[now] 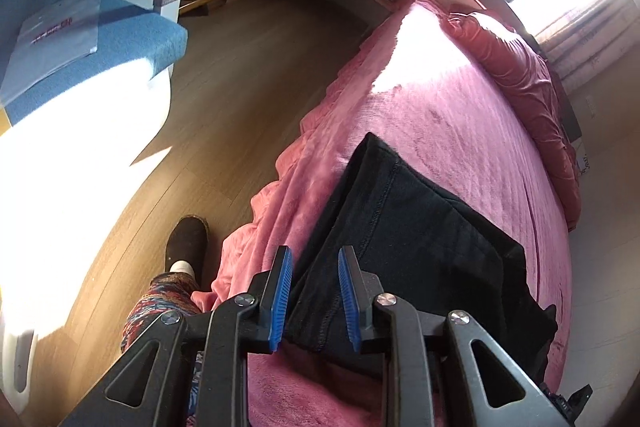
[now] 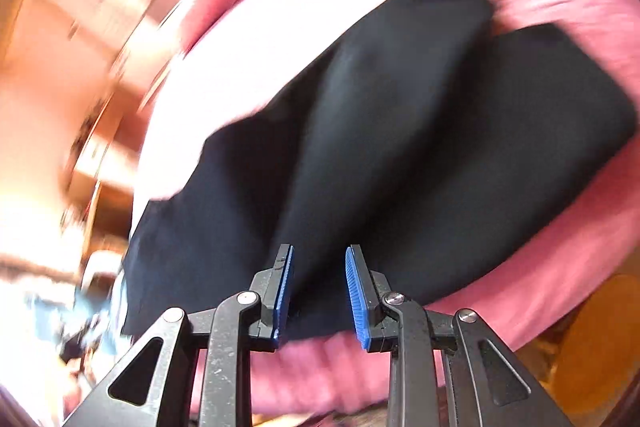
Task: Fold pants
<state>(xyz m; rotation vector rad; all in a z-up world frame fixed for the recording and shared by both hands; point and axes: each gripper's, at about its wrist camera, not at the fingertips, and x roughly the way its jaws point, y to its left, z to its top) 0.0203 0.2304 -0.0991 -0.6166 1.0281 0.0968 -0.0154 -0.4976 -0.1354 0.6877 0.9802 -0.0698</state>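
Black pants (image 1: 420,227) lie folded near the bed (image 1: 460,107) edge. Left gripper (image 1: 314,297) and right gripper (image 2: 320,293) both released, fabric between fingers. Chair (image 1: 132,39) bag's red print unreadable.

- The pants (image 1: 404,227) lie on the bed (image 1: 460,115), just ahead of the left gripper (image 1: 314,297).
- A pillow (image 1: 516,67) lies far beyond, rightward.
- A chair (image 1: 100,39) stands left.

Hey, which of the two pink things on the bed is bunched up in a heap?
The darker pink quilt, heaped along the bed's far side; the lighter pink sheet lies flat under the black pants.
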